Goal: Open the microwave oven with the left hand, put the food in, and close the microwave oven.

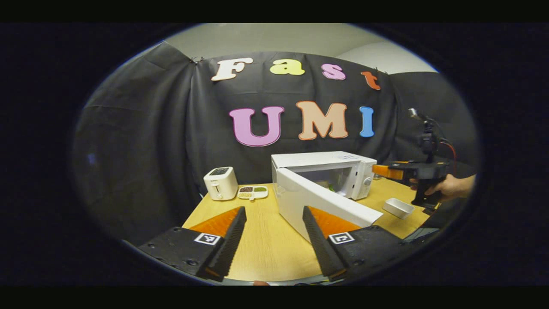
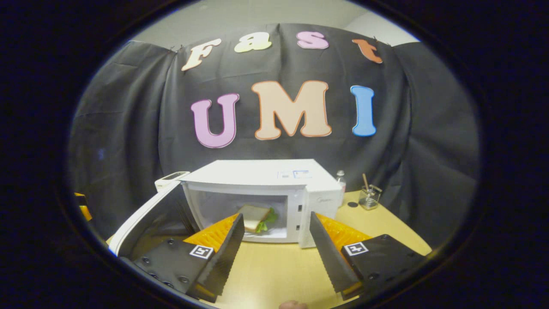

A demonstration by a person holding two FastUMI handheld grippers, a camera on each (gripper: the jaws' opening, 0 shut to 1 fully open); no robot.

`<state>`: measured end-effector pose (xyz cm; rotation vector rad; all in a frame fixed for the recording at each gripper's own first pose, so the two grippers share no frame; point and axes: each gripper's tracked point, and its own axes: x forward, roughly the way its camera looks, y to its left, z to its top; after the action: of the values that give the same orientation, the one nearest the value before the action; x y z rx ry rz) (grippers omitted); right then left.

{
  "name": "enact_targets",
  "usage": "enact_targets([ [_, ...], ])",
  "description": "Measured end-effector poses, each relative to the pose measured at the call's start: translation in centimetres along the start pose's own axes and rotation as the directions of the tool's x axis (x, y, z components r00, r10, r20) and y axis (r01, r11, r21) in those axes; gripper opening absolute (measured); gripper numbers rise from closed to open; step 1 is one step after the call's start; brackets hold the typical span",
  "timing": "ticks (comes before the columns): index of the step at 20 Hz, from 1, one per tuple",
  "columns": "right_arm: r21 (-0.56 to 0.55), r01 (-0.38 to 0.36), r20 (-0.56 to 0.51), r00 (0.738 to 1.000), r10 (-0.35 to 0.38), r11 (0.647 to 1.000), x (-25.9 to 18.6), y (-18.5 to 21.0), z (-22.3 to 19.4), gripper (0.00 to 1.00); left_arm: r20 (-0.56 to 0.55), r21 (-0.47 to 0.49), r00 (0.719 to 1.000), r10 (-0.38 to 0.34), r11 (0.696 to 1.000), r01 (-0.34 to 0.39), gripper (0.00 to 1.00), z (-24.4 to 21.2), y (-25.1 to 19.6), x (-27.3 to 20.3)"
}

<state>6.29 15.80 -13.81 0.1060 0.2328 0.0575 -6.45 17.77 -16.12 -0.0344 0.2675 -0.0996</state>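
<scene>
The left hand-held gripper (image 1: 274,238) is seen with its fingers apart and nothing between them, hovering over the wooden bench (image 1: 261,249) just before the microwave oven's door (image 1: 319,206), which stands swung wide. The right hand-held gripper (image 2: 276,244) is likewise spread and empty, facing the microwave oven (image 2: 261,197). The sandwich (image 2: 257,218) is seen lying inside the cavity. Closing appears to be what remains: the door's outer face is best pushed steadily near its free edge until latched

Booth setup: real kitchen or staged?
Staged, most likely: a mock kitchen corner in a recording booth. A microwave, its door open with a sandwich inside, and a toaster sit on a plain wooden table against hung black cloth, not cabinets.
</scene>
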Motion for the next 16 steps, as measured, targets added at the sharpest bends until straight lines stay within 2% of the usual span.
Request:
enact_targets([
  [1,-0.004,0.014,0.019,1.0,-0.014,1.0,-1.2,-0.8,0.8,0.94,-0.016,-0.004,1.0,-0.003,1.0,0.003,0.7,-0.6,-0.2,0.4],
  [3,0.008,0.026,0.047,0.999,-0.027,1.0,-3.2,-1.8,2.2,0.94,-0.042,-0.01,0.998,0.054,0.998,-0.055,0.42,-1.3,0.9,0.5],
  [4,0.015,0.037,0.055,0.998,-0.037,0.999,-4.1,-2.4,2.7,0.94,-0.061,-0.018,0.996,0.06,0.998,-0.062,0.28,-2.2,1.1,0.7],
  [6,0.017,0.055,0.079,0.995,-0.056,0.998,-5.7,-3.4,3.9,0.94,-0.114,-0.018,0.993,0.026,0.999,-0.029,0.01,-4.1,0.2,1.1],
  [7,0.01,0.064,0.091,0.994,-0.064,0.998,-6.3,-3.9,4.4,0.94,-0.103,-0.013,0.994,0.022,1.0,-0.023,0.0,-4.0,0.1,1.4],
  [8,0.005,0.074,0.1,0.992,-0.074,0.997,-7.0,-4.4,4.9,0.87,-0.086,-0.004,0.996,0.004,1.0,-0.005,0.0,-3.5,-0.3,1.8],
  [12,0.042,0.099,0.149,0.983,-0.104,0.994,-9.3,-5.9,7.4,0.87,-0.081,0.069,0.996,-0.022,0.997,0.028,0.0,-3.9,-1.5,2.7],
  [16,0.035,0.126,0.17,0.977,-0.131,0.991,-10.7,-8.0,8.6,0.87,-0.135,0.082,0.991,0.01,0.997,0.001,0.0,-5.9,-1.8,3.4],
])
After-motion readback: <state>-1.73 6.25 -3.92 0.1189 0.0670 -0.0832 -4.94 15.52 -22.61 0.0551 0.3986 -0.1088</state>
